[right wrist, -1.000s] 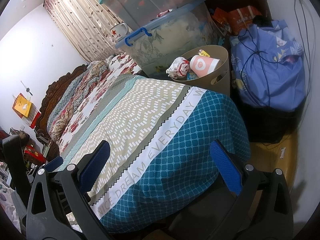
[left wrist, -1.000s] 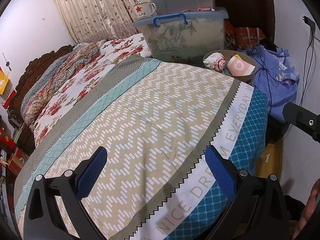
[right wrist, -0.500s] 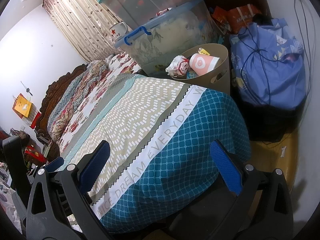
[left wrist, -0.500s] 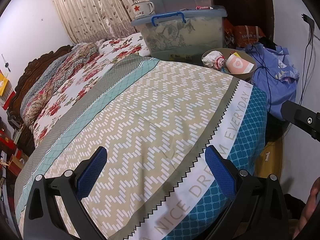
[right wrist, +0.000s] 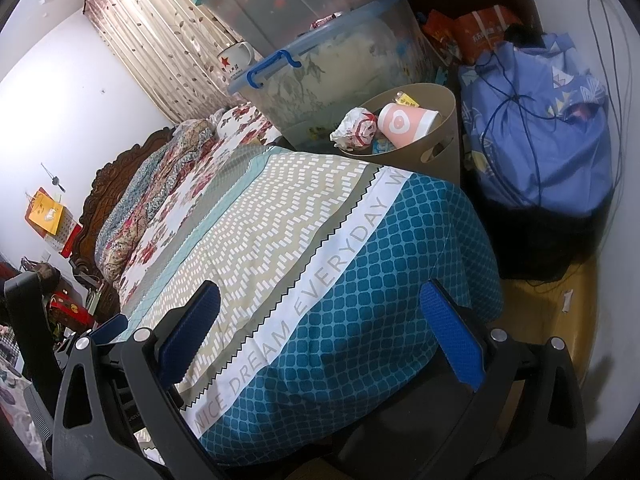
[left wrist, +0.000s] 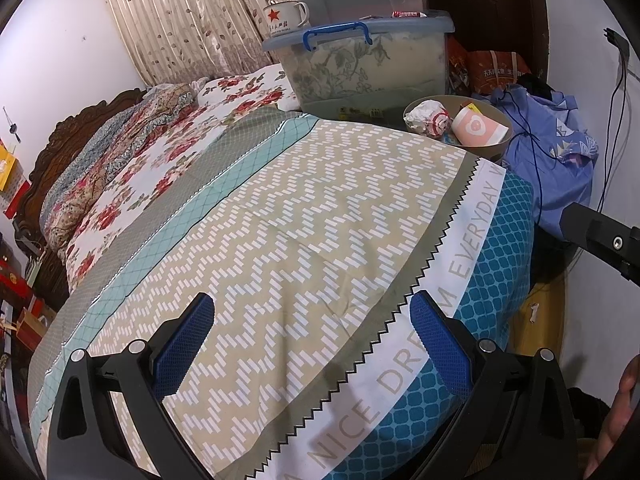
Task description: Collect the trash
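Observation:
A tan waste bin [right wrist: 438, 142] [left wrist: 505, 142] stands past the far corner of the bed. Inside it lie a crumpled white-and-red wrapper [right wrist: 356, 130] [left wrist: 426, 117] and a pink paper cup [right wrist: 404, 122] [left wrist: 478, 130] on its side. My left gripper [left wrist: 312, 332] hovers open over the patterned bedspread [left wrist: 304, 216], nothing between its blue pads. My right gripper [right wrist: 320, 320] is open too, above the bed's teal corner [right wrist: 380, 280], far short of the bin.
Clear storage boxes with blue lids [right wrist: 332, 72] [left wrist: 368, 64] are stacked behind the bin, a star mug [left wrist: 282, 16] on one. A blue cloth bag with cords [right wrist: 536, 128] sits right of the bin by the wall. Yellow floor [right wrist: 540, 320] shows at right.
Both views pulled back slightly from the bin and boxes; the bin looks a little farther and higher. Both grippers stayed open and empty.

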{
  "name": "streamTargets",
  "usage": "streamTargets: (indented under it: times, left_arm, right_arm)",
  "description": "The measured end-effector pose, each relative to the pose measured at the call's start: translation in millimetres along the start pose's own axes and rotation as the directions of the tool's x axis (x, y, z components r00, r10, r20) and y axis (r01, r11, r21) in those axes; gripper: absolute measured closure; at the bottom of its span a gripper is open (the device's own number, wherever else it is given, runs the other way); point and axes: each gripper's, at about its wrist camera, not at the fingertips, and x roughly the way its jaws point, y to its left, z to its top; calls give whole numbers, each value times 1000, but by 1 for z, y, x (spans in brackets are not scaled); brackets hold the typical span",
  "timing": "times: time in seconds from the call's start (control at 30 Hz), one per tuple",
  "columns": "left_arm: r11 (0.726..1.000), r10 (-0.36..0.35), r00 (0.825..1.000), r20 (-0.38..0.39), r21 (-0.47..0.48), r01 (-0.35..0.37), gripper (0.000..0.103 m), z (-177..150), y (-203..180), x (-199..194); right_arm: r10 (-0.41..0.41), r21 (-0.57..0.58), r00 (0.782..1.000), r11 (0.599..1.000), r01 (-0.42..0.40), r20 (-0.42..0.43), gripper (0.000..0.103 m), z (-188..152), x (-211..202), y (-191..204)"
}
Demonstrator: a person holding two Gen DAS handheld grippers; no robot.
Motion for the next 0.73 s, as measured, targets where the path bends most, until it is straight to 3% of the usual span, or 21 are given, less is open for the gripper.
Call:
streamTargets:
  times: [0.73]
  left_arm:
    - [1000,-21,1000,22,-9,21,9,1,6,-6]
  right_arm:
    - [0,0,1000,1000,0,-2,4,-2,0,-1]
